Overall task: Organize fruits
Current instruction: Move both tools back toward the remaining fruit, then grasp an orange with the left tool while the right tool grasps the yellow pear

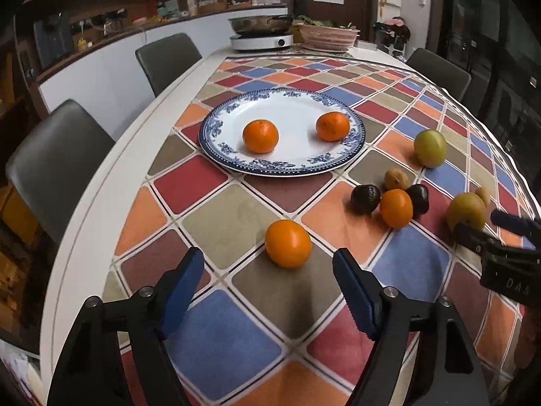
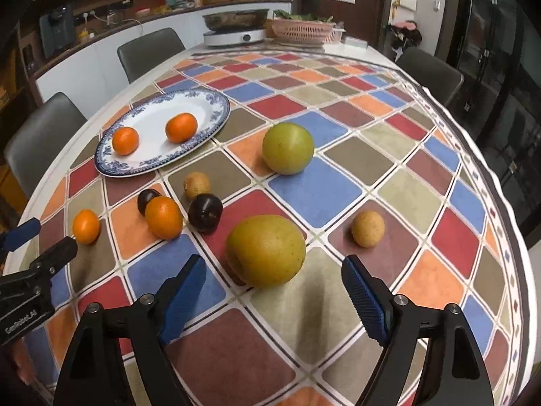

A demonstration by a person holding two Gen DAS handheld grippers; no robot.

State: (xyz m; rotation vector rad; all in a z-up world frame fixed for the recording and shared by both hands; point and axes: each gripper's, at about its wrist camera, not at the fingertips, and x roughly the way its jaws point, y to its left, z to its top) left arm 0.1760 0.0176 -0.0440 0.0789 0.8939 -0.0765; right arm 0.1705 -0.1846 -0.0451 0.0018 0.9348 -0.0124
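Note:
My left gripper is open above the checked tablecloth, and a loose orange lies just beyond its blue pads, untouched. My right gripper is open too, with a large yellow-green fruit right ahead of its tips. The blue-patterned plate holds two oranges. Between the grippers lie another orange, two dark plums and a small brown fruit. A second green fruit and a small yellowish fruit sit farther right.
At the table's far end stand an induction cooker with a pan and a pink basket. Grey chairs line the left edge, and another the right. The white table rim curves close on the left.

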